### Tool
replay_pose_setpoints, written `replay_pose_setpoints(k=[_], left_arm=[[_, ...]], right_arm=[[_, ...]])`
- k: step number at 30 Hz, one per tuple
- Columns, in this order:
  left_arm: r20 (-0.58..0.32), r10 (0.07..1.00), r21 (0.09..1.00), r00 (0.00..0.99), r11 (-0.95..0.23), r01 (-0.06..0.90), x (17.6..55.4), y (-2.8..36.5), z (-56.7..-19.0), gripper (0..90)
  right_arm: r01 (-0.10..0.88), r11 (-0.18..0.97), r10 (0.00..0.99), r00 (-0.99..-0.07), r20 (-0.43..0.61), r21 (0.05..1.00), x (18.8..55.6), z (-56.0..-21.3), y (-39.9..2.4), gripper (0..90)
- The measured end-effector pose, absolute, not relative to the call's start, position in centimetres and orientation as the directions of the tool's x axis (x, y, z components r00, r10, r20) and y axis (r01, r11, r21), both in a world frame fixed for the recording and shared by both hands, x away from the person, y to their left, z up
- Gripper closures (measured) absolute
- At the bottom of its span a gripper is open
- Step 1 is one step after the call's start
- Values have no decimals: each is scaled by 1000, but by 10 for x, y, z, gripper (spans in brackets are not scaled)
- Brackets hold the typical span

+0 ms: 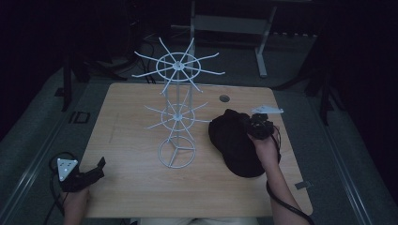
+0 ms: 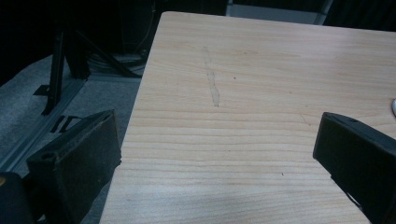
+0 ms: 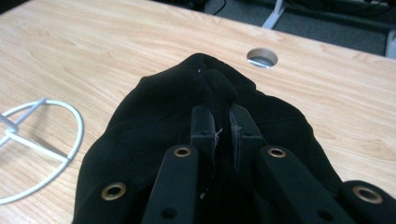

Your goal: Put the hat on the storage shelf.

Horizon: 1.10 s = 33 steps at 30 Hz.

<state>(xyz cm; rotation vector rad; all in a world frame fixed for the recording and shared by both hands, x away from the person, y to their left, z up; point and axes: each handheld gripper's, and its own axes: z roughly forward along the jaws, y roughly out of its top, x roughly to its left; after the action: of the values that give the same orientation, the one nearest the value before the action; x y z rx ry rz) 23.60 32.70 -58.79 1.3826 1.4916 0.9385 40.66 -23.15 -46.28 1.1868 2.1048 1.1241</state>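
A wooden bench (image 1: 141, 187) with rounded corners stands in a dim room. Near its middle rises a white wire rack (image 1: 177, 108), a thin post on a ring base with two tiers of spoke-like hooks, the upper tier wider than the lower. Every hook hangs bare.

To the right of the rack's base lies a black cap (image 1: 234, 145), slumped in a soft heap on the bench. The right gripper (image 1: 259, 126) sits on the cap's far right edge. In the right gripper view its two jaws are clenched on a fold of the black fabric (image 3: 154, 116), drawn almost together with cloth pinched between them. The cap rests on the wood, and the rack's ring base (image 3: 42, 140) shows just beside it at the left. Beyond the cap, a round cable hole (image 3: 262, 57) is set in the bench top.

The left gripper (image 1: 96, 169) rests at the near left corner of the bench, well apart from the rack and cap. Its jaws stand wide apart, released, with nothing but bare wood between them. A faint pale streak (image 2: 211, 79) marks the surface ahead of it.
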Motion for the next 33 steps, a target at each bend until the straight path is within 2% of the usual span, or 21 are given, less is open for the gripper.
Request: replay_pose_setpoints(k=[21, 33], left_arm=[[-101, 995, 936, -5, 96, 338, 236, 327, -588, 15], [-99, 995, 936, -5, 95, 338, 236, 327, -588, 15]], right_arm=[[324, 162, 870, -493, 20, 932, 365, -413, -267, 830], [215, 113, 858, -514, 14, 970, 334, -370, -274, 830]])
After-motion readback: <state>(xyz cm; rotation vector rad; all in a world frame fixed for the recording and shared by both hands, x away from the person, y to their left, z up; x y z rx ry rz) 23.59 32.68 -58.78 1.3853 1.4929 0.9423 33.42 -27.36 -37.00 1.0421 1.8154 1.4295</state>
